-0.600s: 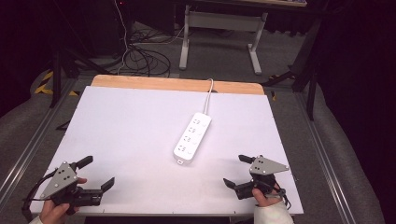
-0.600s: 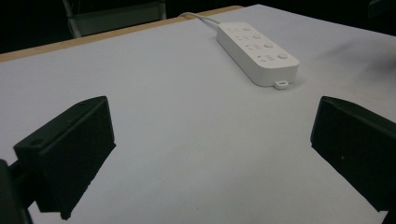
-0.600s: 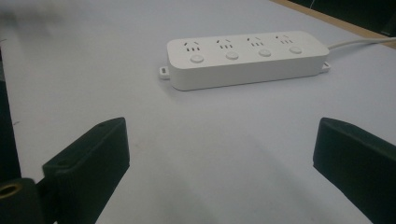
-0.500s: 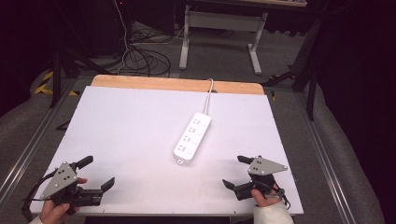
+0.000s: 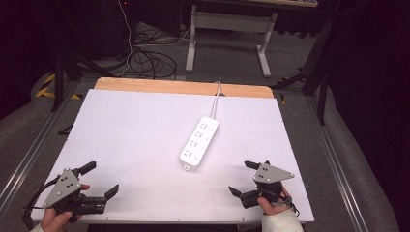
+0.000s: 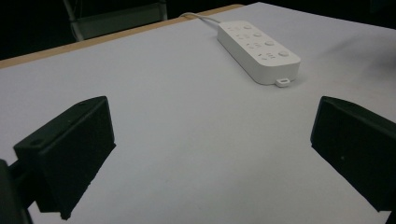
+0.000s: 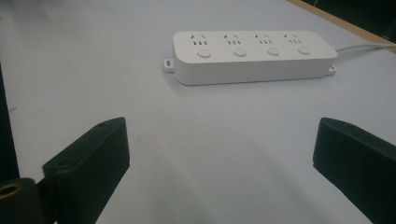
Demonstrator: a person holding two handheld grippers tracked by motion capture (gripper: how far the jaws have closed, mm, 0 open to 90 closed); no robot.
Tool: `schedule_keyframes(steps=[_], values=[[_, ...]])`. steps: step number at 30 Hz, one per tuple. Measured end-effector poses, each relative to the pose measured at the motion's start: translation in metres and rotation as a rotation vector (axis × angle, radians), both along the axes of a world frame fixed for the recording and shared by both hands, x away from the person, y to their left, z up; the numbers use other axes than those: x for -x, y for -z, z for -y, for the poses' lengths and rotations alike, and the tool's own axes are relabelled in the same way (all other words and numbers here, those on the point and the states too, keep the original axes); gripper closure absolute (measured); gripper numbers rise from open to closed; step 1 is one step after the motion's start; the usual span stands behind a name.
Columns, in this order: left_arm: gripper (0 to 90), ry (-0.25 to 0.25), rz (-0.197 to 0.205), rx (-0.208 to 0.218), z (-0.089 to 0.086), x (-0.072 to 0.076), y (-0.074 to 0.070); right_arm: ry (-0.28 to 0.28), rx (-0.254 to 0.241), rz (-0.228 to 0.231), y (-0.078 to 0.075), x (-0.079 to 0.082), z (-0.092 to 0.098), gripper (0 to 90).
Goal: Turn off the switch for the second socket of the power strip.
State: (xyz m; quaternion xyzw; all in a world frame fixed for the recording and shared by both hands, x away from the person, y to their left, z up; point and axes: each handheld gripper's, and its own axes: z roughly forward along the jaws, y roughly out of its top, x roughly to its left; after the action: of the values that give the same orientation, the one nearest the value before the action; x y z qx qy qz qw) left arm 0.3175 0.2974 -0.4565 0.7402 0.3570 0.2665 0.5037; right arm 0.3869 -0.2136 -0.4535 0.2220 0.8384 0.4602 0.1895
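A white power strip (image 5: pixel 199 143) with several sockets and round buttons lies slantwise near the middle of the white table (image 5: pixel 135 130), its cord running off the far edge. My left gripper (image 5: pixel 99 180) rests near the front left corner, jaws wide open and bare. At the front right my right gripper (image 5: pixel 243 177) is open too, with nothing between its jaws. The left gripper view has the power strip (image 6: pixel 258 46) far ahead to the right. From the right gripper view the power strip (image 7: pixel 252 55) lies crosswise a short way beyond the jaws.
A wooden strip (image 5: pixel 183 88) borders the table's far edge. Beyond it, cables (image 5: pixel 145 58) lie on the dark floor beside a desk frame (image 5: pixel 229 29). Metal rails (image 5: pixel 333 159) run along both sides of the table.
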Motion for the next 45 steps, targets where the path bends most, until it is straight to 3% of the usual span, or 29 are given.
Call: schedule_keyframes(steps=[11, 19, 29, 45], values=[[0.4, -0.003, 0.0, -0.005, 0.0, -0.001, 0.0, 0.0, -0.009, -0.011, -0.005, -0.001, -0.002, 4.7], [0.4, -0.011, -0.007, 0.003, 0.0, -0.001, 0.001, -0.002, 0.035, -0.025, -0.018, -0.005, -0.01, 6.0], [0.4, -0.011, -0.004, -0.005, 0.0, -0.001, 0.001, -0.002, 0.035, -0.001, -0.034, -0.016, -0.018, 6.0], [0.4, -0.014, -0.002, -0.011, 0.0, 0.0, 0.001, -0.014, 0.053, -0.002, -0.051, -0.037, -0.04, 6.0]])
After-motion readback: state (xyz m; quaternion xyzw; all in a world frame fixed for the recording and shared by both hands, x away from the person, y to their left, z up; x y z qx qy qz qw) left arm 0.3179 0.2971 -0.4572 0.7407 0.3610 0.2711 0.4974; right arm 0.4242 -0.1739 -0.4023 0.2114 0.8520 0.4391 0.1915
